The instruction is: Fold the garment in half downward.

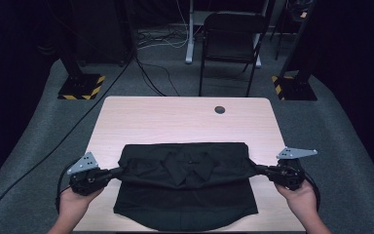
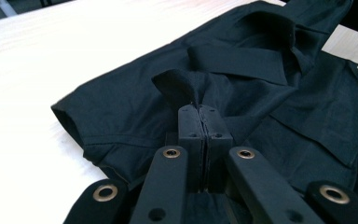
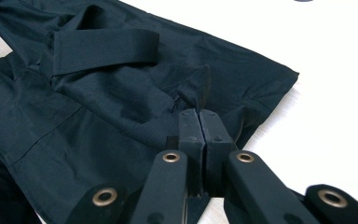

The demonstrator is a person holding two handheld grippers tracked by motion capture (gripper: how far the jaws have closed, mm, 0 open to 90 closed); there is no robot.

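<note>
A black collared shirt (image 1: 185, 185) lies on the pale wooden table (image 1: 175, 119), its upper part folded forward over the body with the collar (image 1: 187, 163) on top. My left gripper (image 1: 118, 171) is shut on a pinch of cloth at the shirt's left edge; in the left gripper view the black shirt (image 2: 242, 88) bunches between the closed left gripper (image 2: 199, 108). My right gripper (image 1: 257, 168) is shut on the shirt's right edge; the right gripper view shows the shirt (image 3: 121, 93) puckered in the closed right gripper (image 3: 198, 113). The fabric is stretched between both hands.
A round cable hole (image 1: 219, 109) sits near the table's far edge. Behind the table stand a black folding chair (image 1: 231, 41) and two stand bases with yellow-black stripes (image 1: 82, 87). A cable (image 1: 53, 146) runs across the grey floor at left.
</note>
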